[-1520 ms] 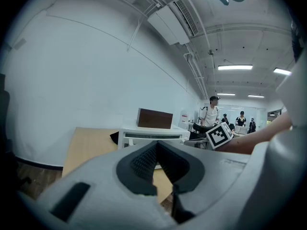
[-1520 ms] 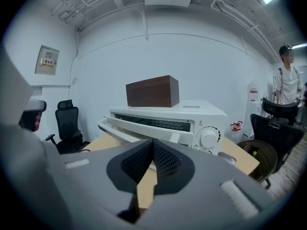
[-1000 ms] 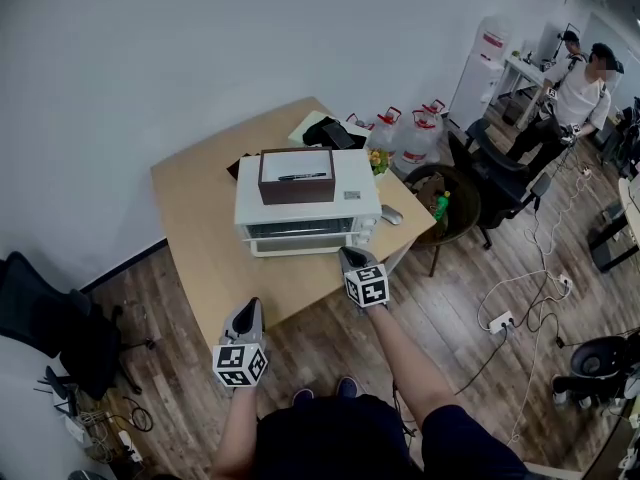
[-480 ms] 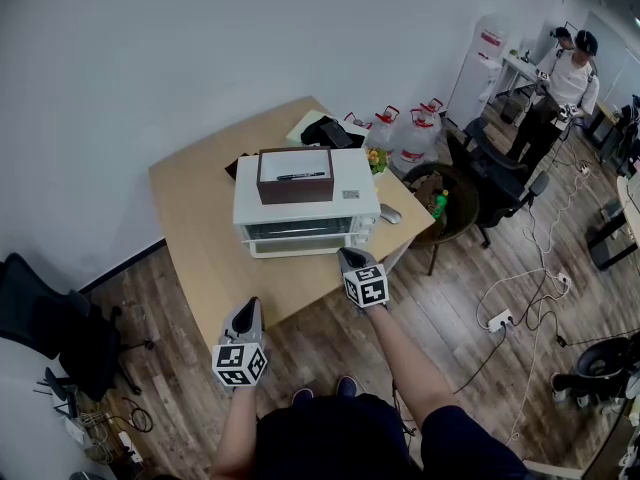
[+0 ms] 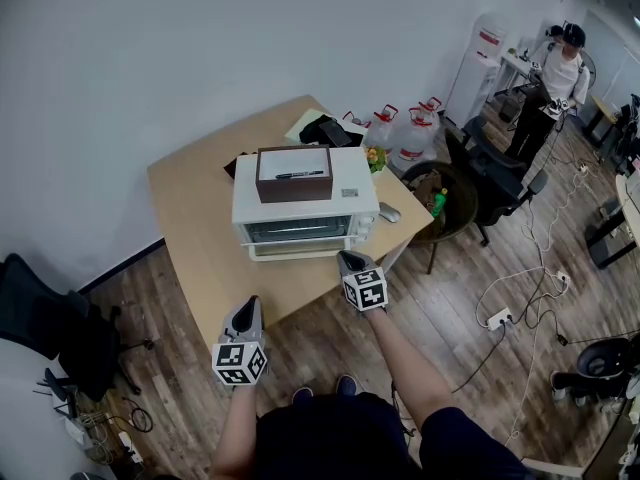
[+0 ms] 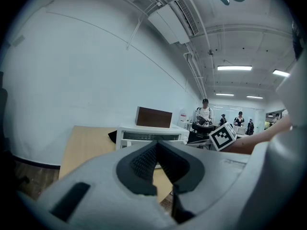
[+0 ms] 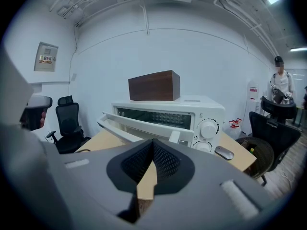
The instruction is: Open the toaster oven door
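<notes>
A white toaster oven [image 5: 305, 208] stands on the wooden table [image 5: 200, 228], with a brown box [image 5: 295, 174] on top of it. In the right gripper view its glass door [image 7: 144, 127] hangs tilted partly open, next to two knobs [image 7: 208, 129]. My right gripper [image 5: 350, 259] is shut and empty, just off the table's front edge, a short way before the oven's right front. My left gripper [image 5: 247, 310] is shut too, lower left, off the table. The left gripper view shows the oven [image 6: 151, 136] beyond the closed jaws.
A mouse [image 5: 390, 214] lies to the right of the oven and a black bag [image 5: 325, 131] behind it. Water jugs [image 5: 405, 133], a round chair [image 5: 440, 203] and an office chair [image 5: 495, 183] crowd the right. Cables [image 5: 520, 288] cross the floor. A person [image 5: 555, 73] stands far right.
Both grippers and the oven stay as they were. Only the people at the far right have moved further back.
</notes>
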{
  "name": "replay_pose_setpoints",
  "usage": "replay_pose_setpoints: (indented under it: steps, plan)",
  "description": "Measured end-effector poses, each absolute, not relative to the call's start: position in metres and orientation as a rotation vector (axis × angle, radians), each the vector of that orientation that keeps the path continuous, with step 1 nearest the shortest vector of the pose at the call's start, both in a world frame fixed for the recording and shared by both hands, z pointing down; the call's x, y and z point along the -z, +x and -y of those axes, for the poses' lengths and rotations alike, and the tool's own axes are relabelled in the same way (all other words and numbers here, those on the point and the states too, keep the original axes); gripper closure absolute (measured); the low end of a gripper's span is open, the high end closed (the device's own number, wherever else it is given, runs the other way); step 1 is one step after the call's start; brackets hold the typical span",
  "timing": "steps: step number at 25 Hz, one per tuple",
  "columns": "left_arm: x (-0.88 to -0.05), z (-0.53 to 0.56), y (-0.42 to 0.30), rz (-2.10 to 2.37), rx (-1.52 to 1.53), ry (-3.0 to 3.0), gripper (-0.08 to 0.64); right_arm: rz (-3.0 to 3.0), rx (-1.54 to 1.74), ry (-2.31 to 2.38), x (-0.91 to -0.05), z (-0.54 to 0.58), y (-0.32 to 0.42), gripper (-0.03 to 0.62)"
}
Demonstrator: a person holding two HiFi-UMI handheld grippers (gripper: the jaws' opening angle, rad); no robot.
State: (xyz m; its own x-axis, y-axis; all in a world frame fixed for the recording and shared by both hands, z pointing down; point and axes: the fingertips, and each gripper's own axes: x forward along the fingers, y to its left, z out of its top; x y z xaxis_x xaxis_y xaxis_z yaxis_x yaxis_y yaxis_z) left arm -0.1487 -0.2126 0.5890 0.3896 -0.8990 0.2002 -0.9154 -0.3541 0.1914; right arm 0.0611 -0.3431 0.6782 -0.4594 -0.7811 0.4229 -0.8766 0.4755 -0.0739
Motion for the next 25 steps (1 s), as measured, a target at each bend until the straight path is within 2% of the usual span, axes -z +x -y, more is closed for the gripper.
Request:
replay_pose_setpoints:
  steps: [25]
  plan:
    - [-0.591, 0.208, -0.150, 1.586, -0.098, 2.382, 0.565, 2.374, -0.439, 1.401, -0.692, 0.323, 0.061, 0.586]
